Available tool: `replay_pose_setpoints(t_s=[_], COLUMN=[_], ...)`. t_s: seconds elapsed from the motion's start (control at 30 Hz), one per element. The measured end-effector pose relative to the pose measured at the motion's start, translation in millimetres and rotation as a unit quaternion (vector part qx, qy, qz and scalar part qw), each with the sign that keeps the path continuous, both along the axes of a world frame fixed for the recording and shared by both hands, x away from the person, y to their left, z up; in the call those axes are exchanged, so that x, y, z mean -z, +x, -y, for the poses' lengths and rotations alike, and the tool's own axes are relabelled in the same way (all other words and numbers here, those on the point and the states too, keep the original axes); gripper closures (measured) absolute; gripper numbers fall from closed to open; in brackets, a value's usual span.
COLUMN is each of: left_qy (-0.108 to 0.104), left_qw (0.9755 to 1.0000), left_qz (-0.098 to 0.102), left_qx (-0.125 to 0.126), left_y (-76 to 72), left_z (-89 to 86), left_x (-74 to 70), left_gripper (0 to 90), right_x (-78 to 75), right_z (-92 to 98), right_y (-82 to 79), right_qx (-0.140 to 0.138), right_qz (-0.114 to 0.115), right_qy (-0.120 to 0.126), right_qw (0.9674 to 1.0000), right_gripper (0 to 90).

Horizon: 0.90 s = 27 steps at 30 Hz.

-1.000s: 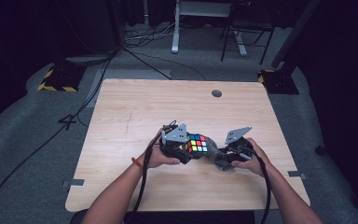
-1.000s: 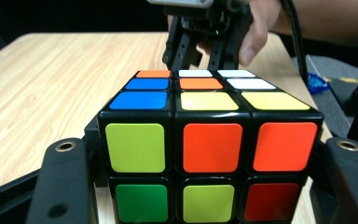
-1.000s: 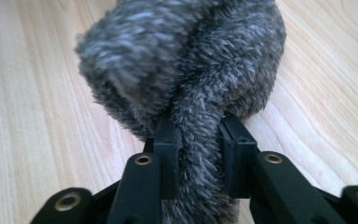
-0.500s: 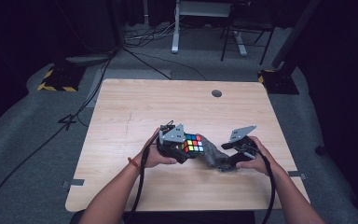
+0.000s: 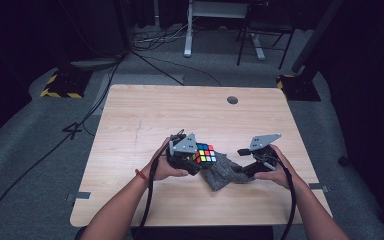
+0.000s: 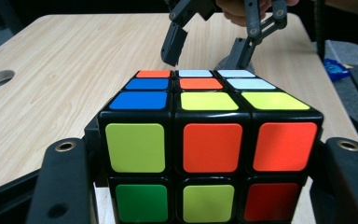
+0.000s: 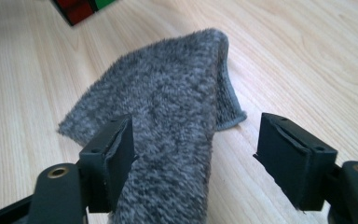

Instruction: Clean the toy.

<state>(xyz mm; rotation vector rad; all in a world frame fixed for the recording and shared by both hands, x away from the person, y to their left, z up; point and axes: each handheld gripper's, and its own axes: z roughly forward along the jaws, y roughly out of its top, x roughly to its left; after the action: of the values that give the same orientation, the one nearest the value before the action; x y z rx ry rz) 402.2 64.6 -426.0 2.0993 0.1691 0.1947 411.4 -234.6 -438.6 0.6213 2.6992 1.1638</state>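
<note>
Left gripper (image 5: 196,159) clamps the puzzle cube (image 5: 206,153) level above the table (image 5: 145,115); right gripper (image 7: 196,149), jaws just opened wide, straddles the grey cloth (image 7: 168,116).

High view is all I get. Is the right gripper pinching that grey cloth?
Observer: No. The right gripper's jaws have just been opening; the cloth lies unpinched on the table between them.
Operator: What colours does the cube show on the side facing the left gripper?
Observer: The cube's top row there reads yellow-green, orange, orange.
Operator: Is it clamped?
Observer: Yes, the left gripper has a jaw against each side of it.
</note>
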Motion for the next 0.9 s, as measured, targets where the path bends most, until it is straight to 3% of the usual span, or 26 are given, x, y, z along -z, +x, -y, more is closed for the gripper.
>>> replay_pose_setpoints(t_s=[0.07,0.27,0.4,0.73,0.9], left_qy=[0.003,0.017,0.013,0.017,0.024], left_qw=[1.0000,0.9998,0.9998,0.9998,0.9994], left_qz=[-0.005,-0.013,-0.015,0.007,0.022], left_qx=[-0.002,-0.001,0.000,0.006,0.011], left_y=[-0.8,-5.0,-7.3,-13.1,-16.7], left_z=[1.3,1.9,1.2,6.1,12.4], left_x=[2.7,13.0,16.4,17.3,16.7], left_gripper=[33.5,33.4,33.4,33.4,33.4], right_x=[-0.8,0.4,1.8,4.5,3.7], right_z=[1.2,1.0,-0.6,-3.2,-1.5], right_y=[0.4,1.3,1.1,0.2,0.9], right_qx=[0.002,0.007,0.005,0.001,0.002], right_qz=[-0.003,0.000,-0.002,-0.009,-0.016], right_qy=[0.012,0.009,0.011,0.019,0.036], right_qw=[0.9999,0.9999,0.9999,0.9998,0.9992], right_gripper=[27.7,27.7,27.8,28.3,28.7])
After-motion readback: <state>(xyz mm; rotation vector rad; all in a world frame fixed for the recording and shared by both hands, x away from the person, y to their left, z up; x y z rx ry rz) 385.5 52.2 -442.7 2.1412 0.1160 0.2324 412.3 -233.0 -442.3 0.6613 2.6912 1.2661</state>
